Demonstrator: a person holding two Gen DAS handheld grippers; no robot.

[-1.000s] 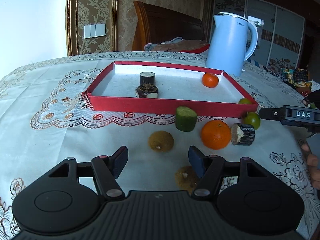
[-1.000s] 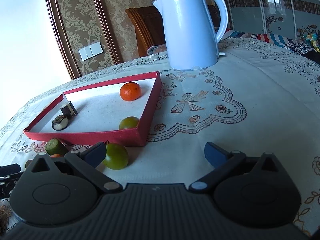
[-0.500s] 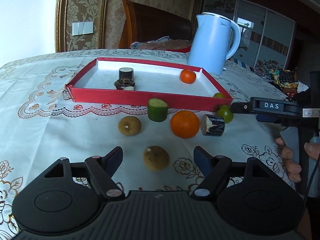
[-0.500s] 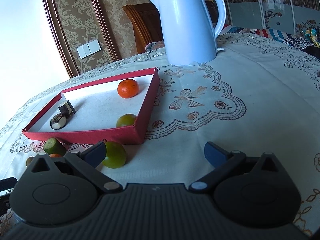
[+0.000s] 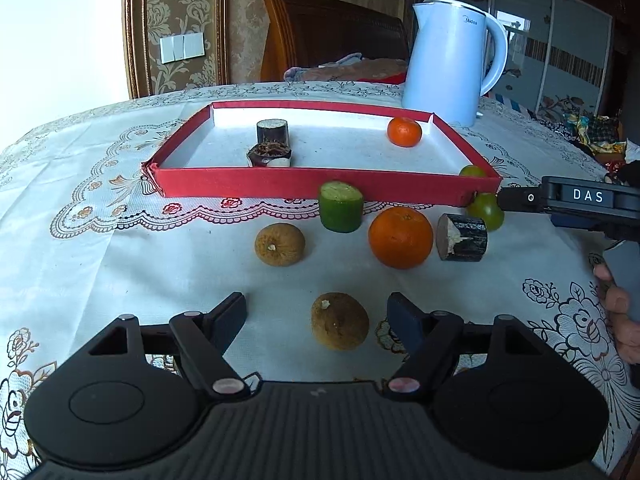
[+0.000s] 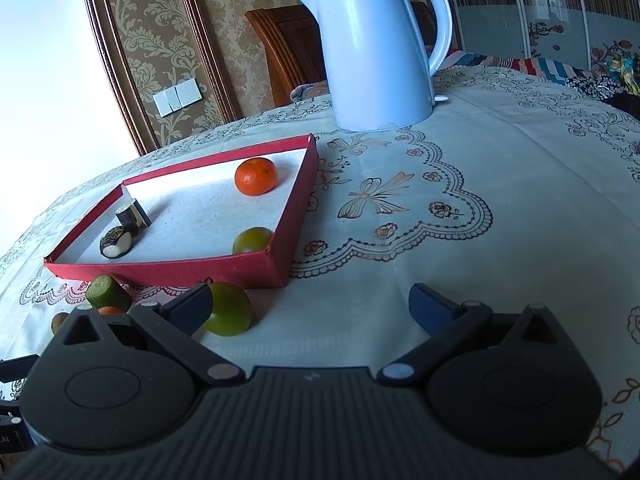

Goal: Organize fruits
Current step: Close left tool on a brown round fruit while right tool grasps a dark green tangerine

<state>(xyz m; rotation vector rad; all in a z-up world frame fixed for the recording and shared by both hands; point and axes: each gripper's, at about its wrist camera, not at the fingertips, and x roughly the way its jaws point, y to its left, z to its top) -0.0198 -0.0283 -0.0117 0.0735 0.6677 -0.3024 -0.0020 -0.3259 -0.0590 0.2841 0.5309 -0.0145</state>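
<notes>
Your left gripper (image 5: 316, 312) is spread wide and holds nothing, low over the tablecloth (image 5: 100, 264), with a brown fruit (image 5: 340, 321) lying on the cloth between its fingers, nearer the right one and touching neither. Just beyond, a second brown fruit (image 5: 279, 244) sits to the left, and further right come a green cut piece (image 5: 341, 207) standing upright, a large orange (image 5: 400, 237) and a dark cut log-like piece (image 5: 462, 237) lying on its side. Behind that row the red tray (image 5: 320, 185) stretches across your path; inside it are two dark pieces (image 5: 272, 146) near the left, a small orange (image 5: 404, 131) far right, and a green fruit (image 5: 472, 171) tucked in the near right corner. Your right gripper (image 6: 310, 306) is also wide and empty, and its left finger (image 6: 188, 308) sits just beside a green fruit (image 6: 228, 309) on the cloth, right outside the tray's near right corner; whether they touch is hard to tell. The tray wall (image 6: 168, 273) stands directly behind that fruit. A pale blue kettle (image 6: 376, 48) stands on the far side, just beyond the tray's far right corner, and a wooden chair back (image 5: 332, 40) rises behind the table.
</notes>
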